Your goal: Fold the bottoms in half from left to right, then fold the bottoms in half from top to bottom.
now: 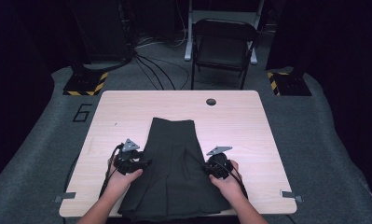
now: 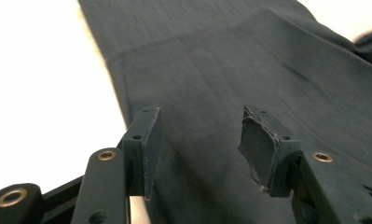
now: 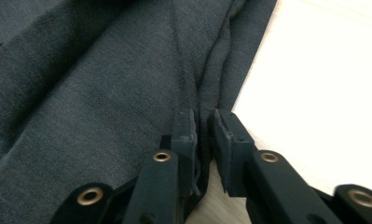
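Dark room, chair [image 1: 223, 44] top centre; pale table [image 1: 249, 126] mid-frame. Dark skirt [image 1: 174, 163] flat at table centre, hem at bottom edge. Left gripper [image 2: 200, 140] at skirt's left edge, jaws apart over cloth. Right gripper [image 3: 204, 140] at right edge, jaws pinching fabric fold

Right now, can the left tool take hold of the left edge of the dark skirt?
Probably yes: the left tool is open over the dark skirt, right beside that edge, with nothing between.
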Action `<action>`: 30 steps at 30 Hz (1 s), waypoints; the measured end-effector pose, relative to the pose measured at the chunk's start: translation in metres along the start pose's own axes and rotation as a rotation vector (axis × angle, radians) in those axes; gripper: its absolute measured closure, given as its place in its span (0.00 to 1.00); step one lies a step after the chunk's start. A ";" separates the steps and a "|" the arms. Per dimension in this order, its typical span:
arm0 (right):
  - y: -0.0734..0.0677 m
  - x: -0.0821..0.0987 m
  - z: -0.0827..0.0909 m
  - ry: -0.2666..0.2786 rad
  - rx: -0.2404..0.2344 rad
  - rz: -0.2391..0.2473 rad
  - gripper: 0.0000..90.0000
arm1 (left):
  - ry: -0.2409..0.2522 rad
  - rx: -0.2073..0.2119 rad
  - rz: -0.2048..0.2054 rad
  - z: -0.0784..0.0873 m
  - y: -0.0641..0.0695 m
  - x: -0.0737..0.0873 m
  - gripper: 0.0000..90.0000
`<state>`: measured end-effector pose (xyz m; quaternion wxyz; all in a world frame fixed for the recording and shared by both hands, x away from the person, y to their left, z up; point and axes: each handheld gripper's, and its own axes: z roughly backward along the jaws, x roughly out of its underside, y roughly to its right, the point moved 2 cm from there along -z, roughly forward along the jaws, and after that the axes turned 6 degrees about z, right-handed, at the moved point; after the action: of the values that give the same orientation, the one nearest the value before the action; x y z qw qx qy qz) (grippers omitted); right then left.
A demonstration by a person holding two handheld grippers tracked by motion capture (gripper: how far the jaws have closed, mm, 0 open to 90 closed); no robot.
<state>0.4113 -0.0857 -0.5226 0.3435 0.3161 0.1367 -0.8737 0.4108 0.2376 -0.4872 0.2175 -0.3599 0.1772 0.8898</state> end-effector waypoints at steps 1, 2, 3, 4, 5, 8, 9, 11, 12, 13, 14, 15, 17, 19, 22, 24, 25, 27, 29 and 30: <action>0.000 0.000 0.000 -0.001 -0.006 -0.005 0.84 | 0.011 -0.001 0.018 -0.002 -0.001 -0.002 0.53; 0.000 0.000 0.000 0.005 -0.006 -0.001 0.83 | 0.003 0.001 0.019 -0.002 -0.004 -0.004 0.53; 0.000 0.001 0.000 0.006 -0.009 -0.014 0.81 | 0.007 0.000 0.029 -0.004 -0.005 -0.005 0.53; 0.001 0.001 0.000 0.011 -0.004 -0.007 0.80 | 0.010 -0.001 0.032 -0.005 -0.007 -0.006 0.53; 0.002 0.001 0.000 0.010 -0.002 0.004 0.79 | 0.015 0.000 0.038 -0.007 -0.009 -0.007 0.53; 0.001 0.000 0.001 0.031 -0.001 -0.016 0.75 | 0.029 -0.004 0.054 -0.010 -0.013 -0.010 0.52; 0.000 -0.001 0.002 0.036 -0.002 -0.020 0.73 | 0.031 0.002 0.063 -0.011 -0.015 -0.011 0.52; -0.001 -0.002 0.004 0.055 0.011 -0.007 0.70 | 0.048 -0.011 0.079 -0.014 -0.018 -0.012 0.52; -0.002 -0.003 0.005 0.061 0.017 -0.004 0.68 | 0.042 -0.007 0.079 -0.014 -0.020 -0.012 0.52; -0.004 -0.003 0.006 0.069 0.017 -0.003 0.66 | 0.033 -0.005 0.083 -0.014 -0.021 -0.013 0.52; -0.006 -0.004 0.007 0.078 0.021 -0.004 0.65 | 0.032 -0.009 0.090 -0.015 -0.022 -0.013 0.52; -0.006 -0.005 0.008 0.086 0.024 0.015 0.64 | 0.045 -0.011 0.107 -0.016 -0.023 -0.015 0.52; -0.011 -0.006 0.010 0.090 0.010 0.005 0.63 | 0.047 -0.008 0.108 -0.016 -0.024 -0.017 0.52; -0.014 -0.007 0.012 0.098 -0.001 0.027 0.63 | 0.041 -0.015 0.091 -0.017 -0.025 -0.021 0.52; -0.019 -0.009 0.014 0.101 -0.026 0.036 0.62 | 0.059 -0.023 0.092 -0.019 -0.025 -0.026 0.52; -0.021 -0.010 0.013 0.112 -0.048 0.052 0.57 | 0.053 -0.024 0.099 -0.019 -0.025 -0.028 0.52; -0.022 -0.010 0.013 0.105 -0.058 0.046 0.54 | 0.057 -0.027 0.091 -0.020 -0.026 -0.030 0.52; -0.023 -0.010 0.011 0.091 -0.068 0.050 0.51 | 0.056 -0.019 0.098 -0.020 -0.025 -0.033 0.52; -0.026 -0.010 0.009 0.075 -0.074 0.047 0.47 | 0.056 -0.024 0.085 -0.021 -0.026 -0.036 0.52; -0.025 -0.010 0.008 0.077 -0.076 0.066 0.46 | 0.061 -0.025 0.089 -0.022 -0.026 -0.037 0.52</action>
<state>0.3959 -0.0658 -0.5099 0.3785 0.3408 0.1723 -0.8431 0.4606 0.2390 -0.4795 0.1677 -0.3812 0.1882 0.8895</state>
